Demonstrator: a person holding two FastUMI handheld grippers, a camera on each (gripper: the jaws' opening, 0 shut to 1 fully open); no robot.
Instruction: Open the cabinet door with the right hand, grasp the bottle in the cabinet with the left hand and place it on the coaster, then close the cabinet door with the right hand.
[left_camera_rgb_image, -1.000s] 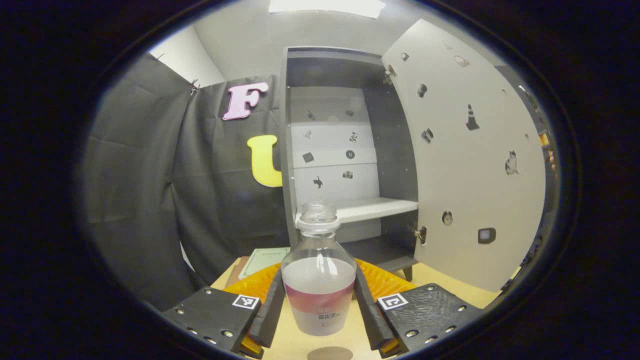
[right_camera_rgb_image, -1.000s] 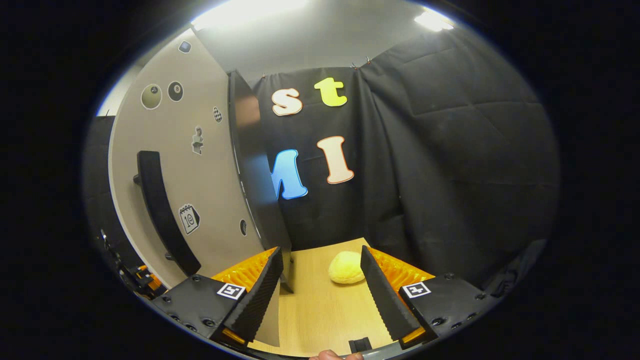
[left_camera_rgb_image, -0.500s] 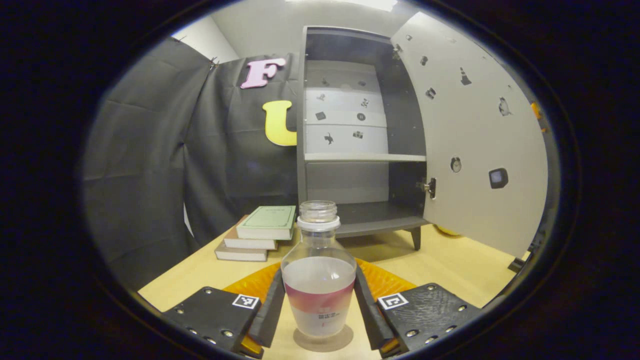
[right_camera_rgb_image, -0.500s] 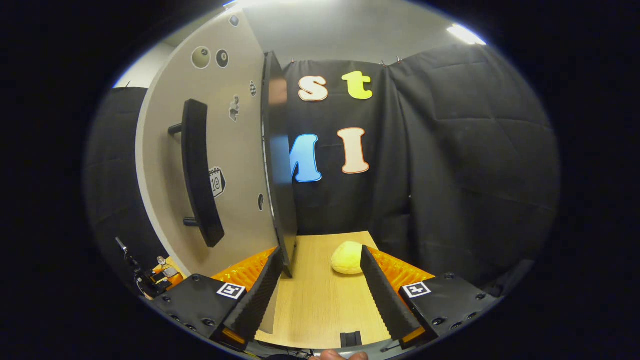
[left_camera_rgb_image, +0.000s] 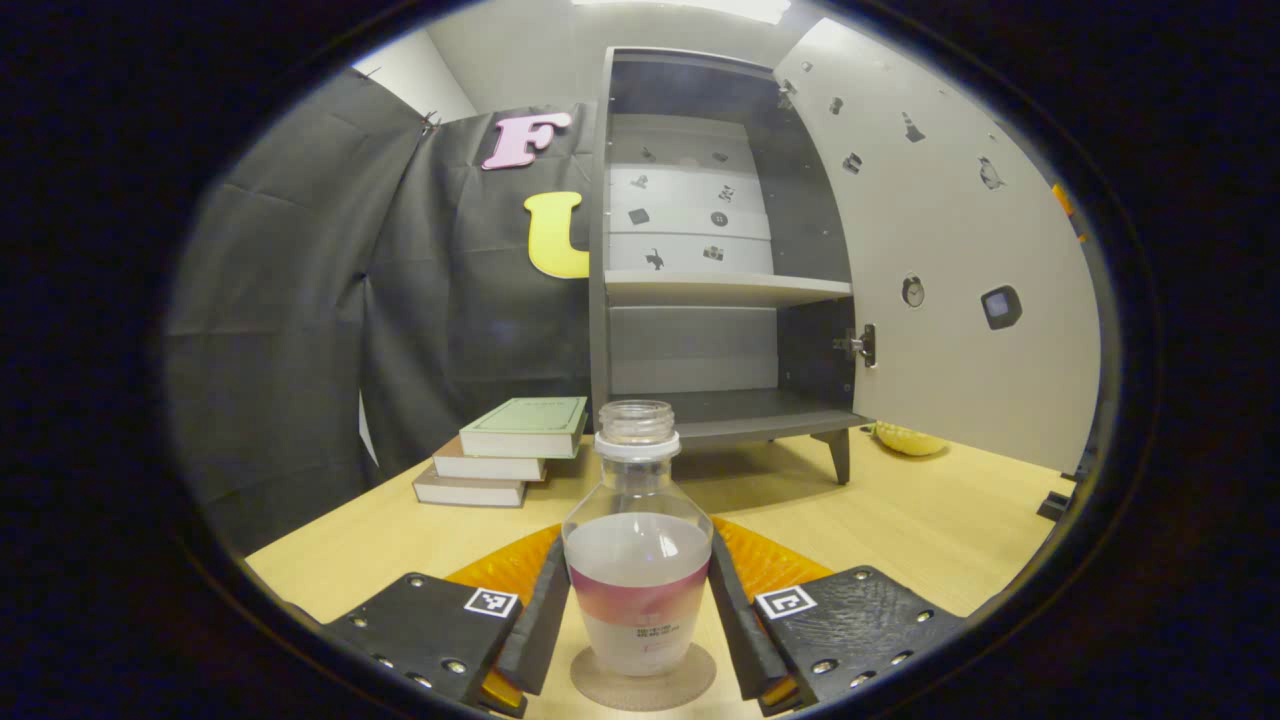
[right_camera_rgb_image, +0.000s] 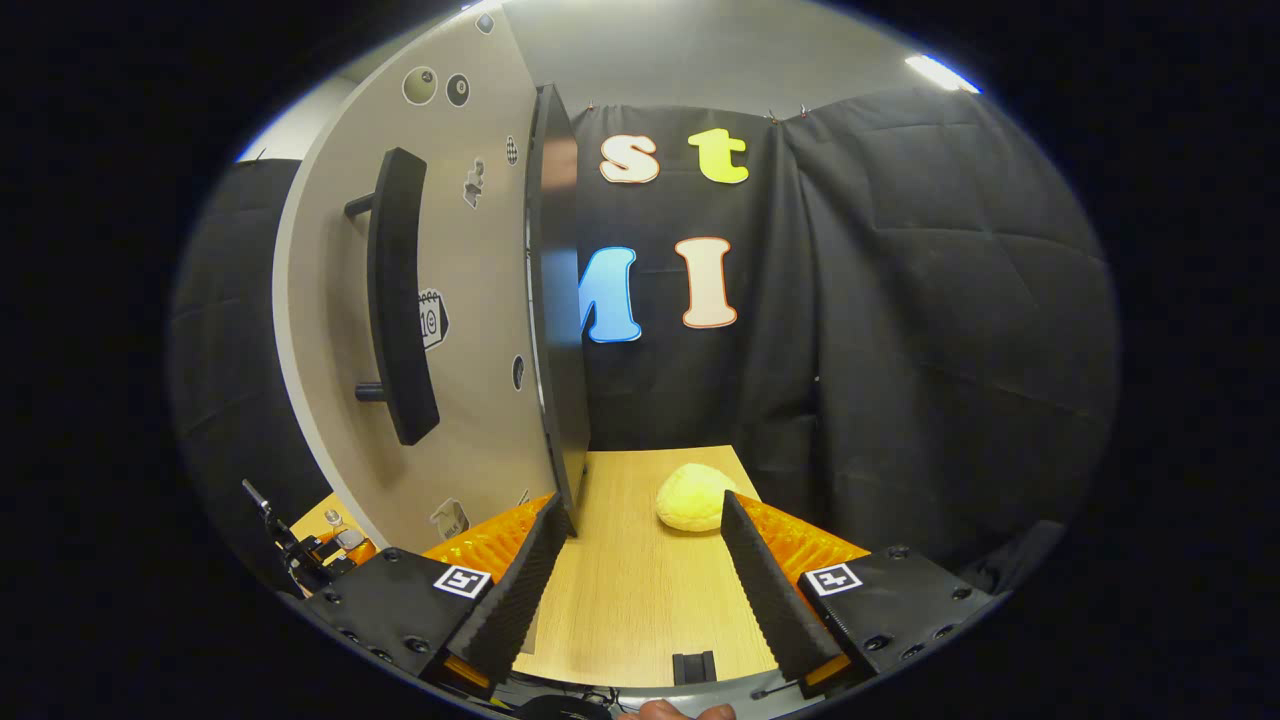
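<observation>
A clear uncapped bottle (left_camera_rgb_image: 637, 560) with a pink band, half full of liquid, stands upright on a round brown coaster (left_camera_rgb_image: 642, 683) on the wooden table. My left gripper (left_camera_rgb_image: 638, 625) is shut on the bottle, both fingers pressed to its sides. Behind it the grey cabinet (left_camera_rgb_image: 700, 270) stands with its door (left_camera_rgb_image: 950, 270) swung wide to the right. In the right gripper view the door's outer face (right_camera_rgb_image: 460, 300) with its black bar handle (right_camera_rgb_image: 398, 300) is at the left. My right gripper (right_camera_rgb_image: 640, 590) is open just beside the door's edge, holding nothing.
A stack of three books (left_camera_rgb_image: 510, 450) lies left of the cabinet. A yellow bun-like object (right_camera_rgb_image: 695, 498) sits on the table (right_camera_rgb_image: 640, 600) beyond the right gripper, also seen under the door (left_camera_rgb_image: 908, 440). Black cloth walls surround the table.
The left gripper lowered the bottle onto the coaster, which now shows fully under it. The right gripper shifted slightly, so the door and handle sit higher and more upright in its view.
</observation>
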